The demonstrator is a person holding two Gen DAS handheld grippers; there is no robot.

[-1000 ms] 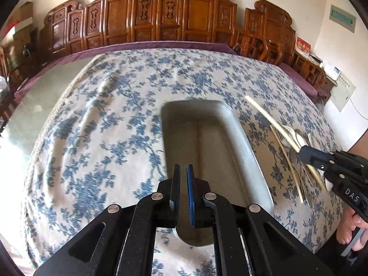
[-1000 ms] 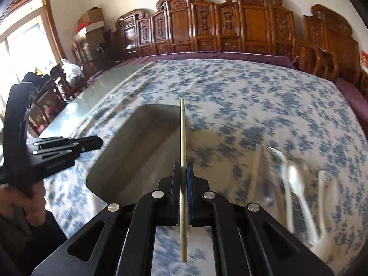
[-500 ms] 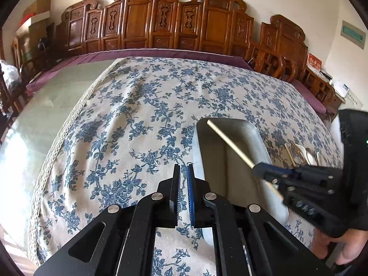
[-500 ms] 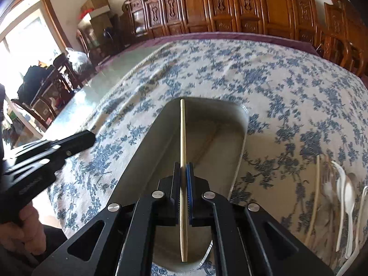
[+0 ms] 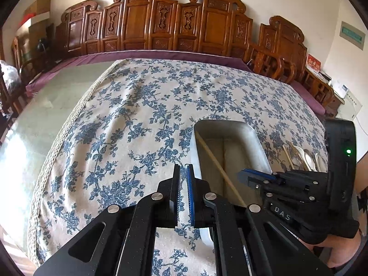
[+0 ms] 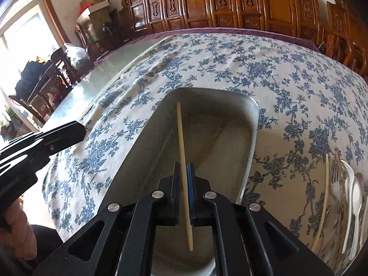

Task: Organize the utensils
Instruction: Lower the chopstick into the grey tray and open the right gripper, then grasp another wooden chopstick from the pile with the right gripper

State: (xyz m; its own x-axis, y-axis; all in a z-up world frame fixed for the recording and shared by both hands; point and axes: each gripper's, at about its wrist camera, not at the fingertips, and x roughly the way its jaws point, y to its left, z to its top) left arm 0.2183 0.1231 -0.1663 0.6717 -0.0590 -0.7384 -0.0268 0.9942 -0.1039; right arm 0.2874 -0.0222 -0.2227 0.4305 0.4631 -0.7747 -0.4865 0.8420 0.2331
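A long metal tray (image 6: 251, 124) lies on the blue-flowered tablecloth; it also shows in the left wrist view (image 5: 257, 138). My right gripper (image 6: 184, 168) is shut on a pale wooden chopstick (image 6: 180, 133) and holds it low inside the tray, tip pointing to the far end. The chopstick (image 5: 216, 164) and the right gripper (image 5: 250, 177) show in the left wrist view. My left gripper (image 5: 183, 172) is shut and empty, just left of the tray. A pile of utensils (image 6: 342, 188) with a second chopstick, a fork and white spoons lies right of the tray.
Carved wooden chairs (image 5: 161, 23) line the far side of the table. Bare glass tabletop (image 5: 46, 110) lies left of the cloth. The utensil pile also shows in the left wrist view (image 5: 301, 156).
My right gripper carried the chopstick from beside the utensil pile leftward over the tray and down into it. My left gripper shifted left, off the tray's near end.
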